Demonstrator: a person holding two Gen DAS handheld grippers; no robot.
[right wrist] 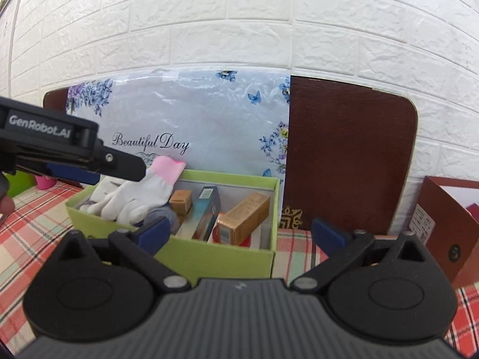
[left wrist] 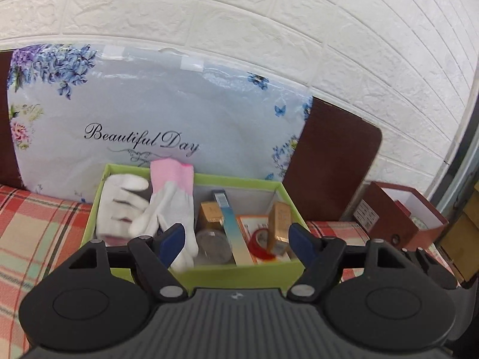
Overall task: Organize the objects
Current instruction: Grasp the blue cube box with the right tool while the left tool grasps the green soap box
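Two gloves (left wrist: 155, 209) lie in the left end of the green box (left wrist: 239, 272), fingers pointing toward the near wall, the pink-cuffed one draped over the white one, cuff propped on the far rim. Its long axis runs front to back. Right of the gloves in the box: small gold cartons, a blue-and-tan carton, a clear jar, a red tape roll. Left gripper (left wrist: 236, 239) hangs at the near wall of the box, jaws wide and empty, left finger over the glove fingertips; it is probably the nearer one. Right gripper (right wrist: 239, 233) sits at the box's right near corner, jaws fully spread, holding nothing. Behind the box, a flowered bag against a brown headboard.
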